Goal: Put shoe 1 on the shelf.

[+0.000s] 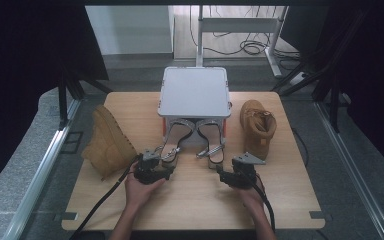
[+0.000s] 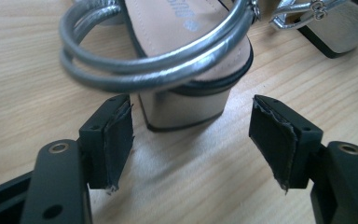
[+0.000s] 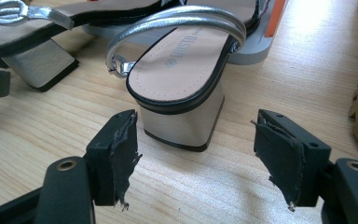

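Two silver strappy sandals with block heels lie side by side at the table's middle, toes against a grey box and heels toward me. My left gripper (image 1: 164, 165) sits just behind the left sandal (image 1: 175, 140). It is open, its jaws either side of the heel's rear without touching, as the left gripper (image 2: 191, 140) and left sandal (image 2: 186, 105) appear in its own view. My right gripper (image 1: 221, 172) is open behind the right sandal (image 1: 212, 142). The right gripper (image 3: 196, 158) stands a little short of the right sandal (image 3: 182, 116) heel.
A grey lidded box (image 1: 195, 92) stands at the back centre of the wooden table (image 1: 195, 200). A tan boot (image 1: 107, 142) lies on its side at the left; its mate (image 1: 257, 125) stands at the right, close to my right gripper. The front strip is bare wood.
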A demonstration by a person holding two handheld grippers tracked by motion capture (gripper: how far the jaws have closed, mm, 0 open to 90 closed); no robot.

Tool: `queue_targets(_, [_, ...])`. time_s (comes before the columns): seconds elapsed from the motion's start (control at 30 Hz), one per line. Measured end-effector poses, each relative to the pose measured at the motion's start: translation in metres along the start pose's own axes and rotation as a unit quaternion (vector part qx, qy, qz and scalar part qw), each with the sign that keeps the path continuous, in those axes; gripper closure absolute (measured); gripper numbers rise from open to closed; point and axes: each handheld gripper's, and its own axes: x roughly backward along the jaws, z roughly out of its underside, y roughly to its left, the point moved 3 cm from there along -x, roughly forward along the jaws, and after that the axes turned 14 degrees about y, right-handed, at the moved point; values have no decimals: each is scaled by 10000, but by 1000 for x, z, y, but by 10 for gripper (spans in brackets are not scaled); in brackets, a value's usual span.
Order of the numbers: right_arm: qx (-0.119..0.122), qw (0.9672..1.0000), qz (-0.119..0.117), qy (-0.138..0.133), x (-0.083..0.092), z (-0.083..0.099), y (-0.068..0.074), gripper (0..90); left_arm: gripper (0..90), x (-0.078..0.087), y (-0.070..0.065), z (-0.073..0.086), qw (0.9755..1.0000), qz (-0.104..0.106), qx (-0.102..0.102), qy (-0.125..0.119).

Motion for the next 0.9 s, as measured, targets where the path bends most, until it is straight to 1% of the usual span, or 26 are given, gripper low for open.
queue_targets(0.1, [2,10000,-20,39,-3,0,1,295,301,-4,-1,-6,10000,-3,19,6])
queue_targets(0.2, [91,9999,26,91,-7,-2,3,285,302,-8,0,-11,10000,-48,28,27])
queue_targets(0.33, [183,9996,167,152,-12,-4,5,264,304,-10,-1,-16,10000,-77,33,-24])
queue_targets(0.37, [203,9995,187,141,-13,-5,5,263,305,-11,-1,-17,9999,-71,62,-48])
queue_targets(0.47, [214,9994,215,158,-18,-8,7,252,307,-14,0,-19,9998,-149,131,-70])
queue_targets(0.57, [284,9990,258,237,-25,-11,10,243,310,-17,0,-20,9998,-158,131,-41])
queue_targets(0.67, [337,9987,277,250,-30,-15,13,244,320,-19,1,-22,9997,-196,130,-4])
queue_targets(0.77, [298,9987,287,298,-38,-18,14,244,328,-21,1,-24,9997,-185,159,12])
queue_targets(0.8, [302,9986,289,317,-40,-19,14,247,328,-21,1,-24,9997,-199,142,16])
queue_targets(0.9, [317,9983,358,334,-46,-20,16,257,330,-21,0,-26,9996,-240,147,47])
